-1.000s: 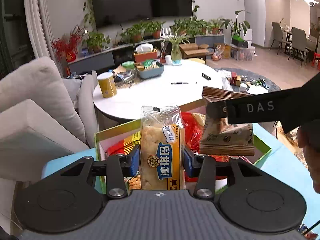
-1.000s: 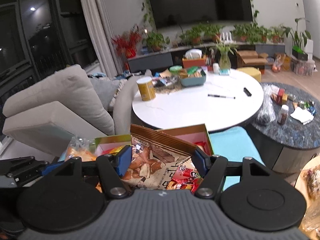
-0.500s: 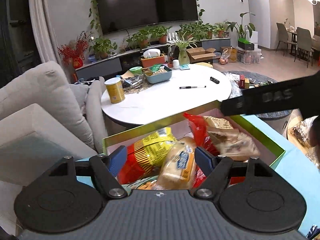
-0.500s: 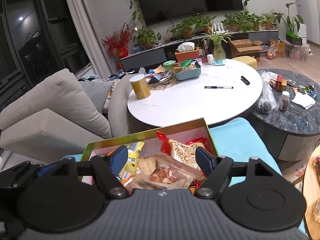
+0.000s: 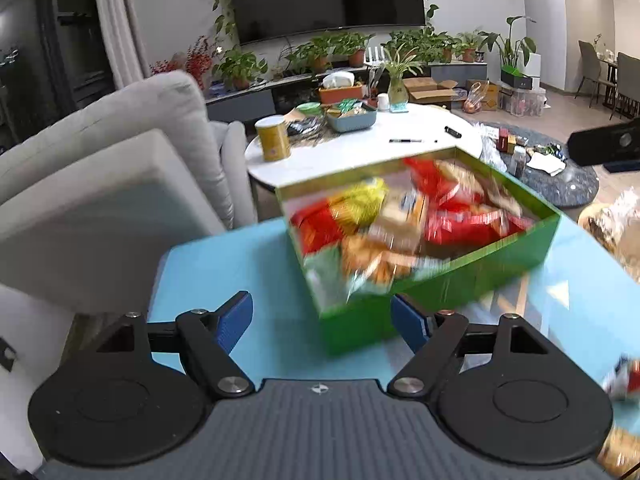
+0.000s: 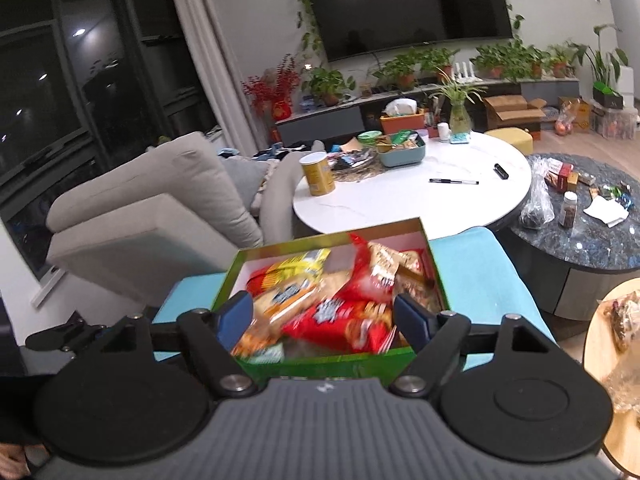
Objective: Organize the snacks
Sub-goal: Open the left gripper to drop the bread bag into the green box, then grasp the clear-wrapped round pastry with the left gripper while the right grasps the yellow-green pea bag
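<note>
Snacks are lying heaped in the box on the blue surface; left tongs are opening empty, right tongs standing spread, empty. Overfilling may be spilling packets.

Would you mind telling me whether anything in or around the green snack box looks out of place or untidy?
Inside the green box the snack packets lie jumbled, overlapping at odd angles rather than in rows. The box sits askew to the edges of the blue table. More packets remain outside, at the left wrist view's lower right edge.
</note>
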A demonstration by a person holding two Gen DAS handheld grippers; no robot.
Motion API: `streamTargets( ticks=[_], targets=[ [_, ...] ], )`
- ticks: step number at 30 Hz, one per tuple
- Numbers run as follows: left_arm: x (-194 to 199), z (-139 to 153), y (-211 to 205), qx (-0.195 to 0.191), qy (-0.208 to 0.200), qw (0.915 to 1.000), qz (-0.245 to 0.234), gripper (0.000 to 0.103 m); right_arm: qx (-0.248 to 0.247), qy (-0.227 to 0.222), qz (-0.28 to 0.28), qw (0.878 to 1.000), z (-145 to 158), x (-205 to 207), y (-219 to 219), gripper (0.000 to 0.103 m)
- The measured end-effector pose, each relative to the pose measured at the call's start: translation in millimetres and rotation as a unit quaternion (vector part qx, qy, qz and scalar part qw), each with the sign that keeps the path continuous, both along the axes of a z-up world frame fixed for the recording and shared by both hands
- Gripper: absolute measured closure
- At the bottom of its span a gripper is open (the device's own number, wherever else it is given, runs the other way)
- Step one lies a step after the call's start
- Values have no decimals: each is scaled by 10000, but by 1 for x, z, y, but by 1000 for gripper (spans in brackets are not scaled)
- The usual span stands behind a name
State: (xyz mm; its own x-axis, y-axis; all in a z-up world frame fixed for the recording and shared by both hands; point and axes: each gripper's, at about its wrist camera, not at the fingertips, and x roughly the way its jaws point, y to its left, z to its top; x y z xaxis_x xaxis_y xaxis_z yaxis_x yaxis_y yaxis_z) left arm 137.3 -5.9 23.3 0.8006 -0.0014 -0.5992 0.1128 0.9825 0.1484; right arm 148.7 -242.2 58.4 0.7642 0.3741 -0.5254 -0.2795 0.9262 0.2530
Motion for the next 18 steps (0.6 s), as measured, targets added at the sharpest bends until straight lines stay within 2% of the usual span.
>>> streamTargets(
  ticks=[5,12,18],
  targets=[
    [-35,-15,16,-16,234,9996,139,27,-109,108,208,9997,-8,-29,3,25],
    [-73,-42,33,-116,572,9980,230,27,-533,605,519,9954,-47,-57,19,25],
    [-95,-61,32,339,658,9973,-5,27,-847,1022,683,9888,-79,-69,34,25]
  ],
)
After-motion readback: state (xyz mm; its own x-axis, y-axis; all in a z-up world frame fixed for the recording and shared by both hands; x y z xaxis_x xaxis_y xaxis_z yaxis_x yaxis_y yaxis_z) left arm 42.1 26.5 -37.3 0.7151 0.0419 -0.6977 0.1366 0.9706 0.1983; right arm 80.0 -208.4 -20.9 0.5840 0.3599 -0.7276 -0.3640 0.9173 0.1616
